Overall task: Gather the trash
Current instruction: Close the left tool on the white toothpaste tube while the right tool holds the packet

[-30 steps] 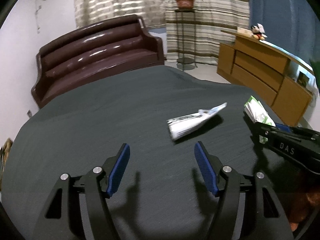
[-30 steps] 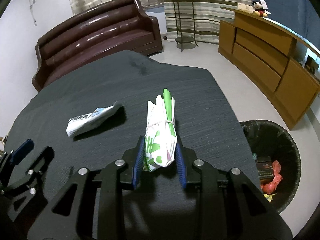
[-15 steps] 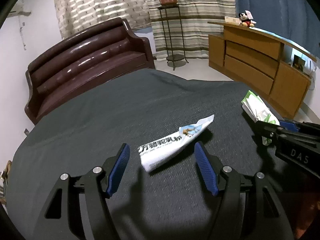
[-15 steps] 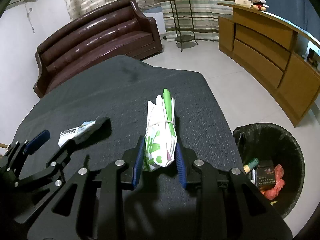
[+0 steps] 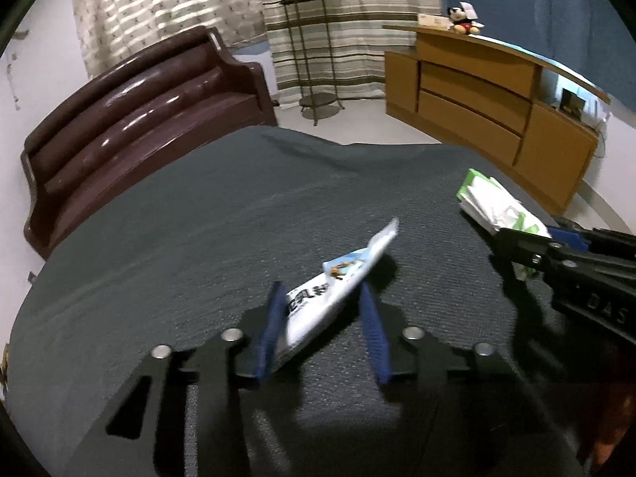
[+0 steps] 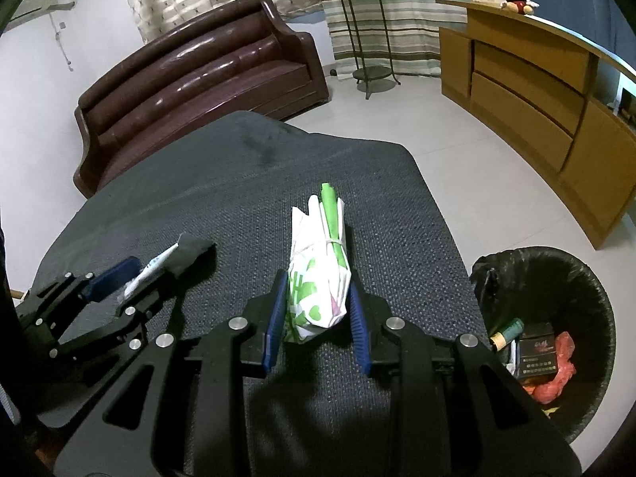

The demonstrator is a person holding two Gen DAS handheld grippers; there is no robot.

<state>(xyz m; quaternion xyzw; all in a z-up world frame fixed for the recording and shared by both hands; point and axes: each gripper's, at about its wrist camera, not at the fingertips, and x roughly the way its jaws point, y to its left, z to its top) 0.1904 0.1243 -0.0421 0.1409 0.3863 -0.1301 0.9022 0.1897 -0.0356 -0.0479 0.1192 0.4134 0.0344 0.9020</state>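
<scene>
On the dark cloth-covered surface (image 6: 417, 206), two pieces of trash are left, both already engaged. A green-and-white wrapper bundle (image 6: 318, 278) is pinched by the right tool (image 6: 316, 320), fingers pressed against both of its sides; its tied end points away, out past the fingertips. A white printed sachet (image 5: 338, 286) sits between the blue fingers of the left tool (image 5: 324, 332): the left pad is touching it, a gap is seen at the right pad, so the tool is judged partly closed, grip not yet confirmed. The sachet lies diagonally, its far corner tilted up and out beyond the fingertips. On the floor just beside the surface's right edge, a black-lined bin (image 6: 556, 334) is seen with some trash already in it: a dark box, something red, a small bottle. Task judged well along; remaining work is finishing the left grip, then both items carried over and dropped into the bin. No other loose trash is visible on the surface.
</scene>
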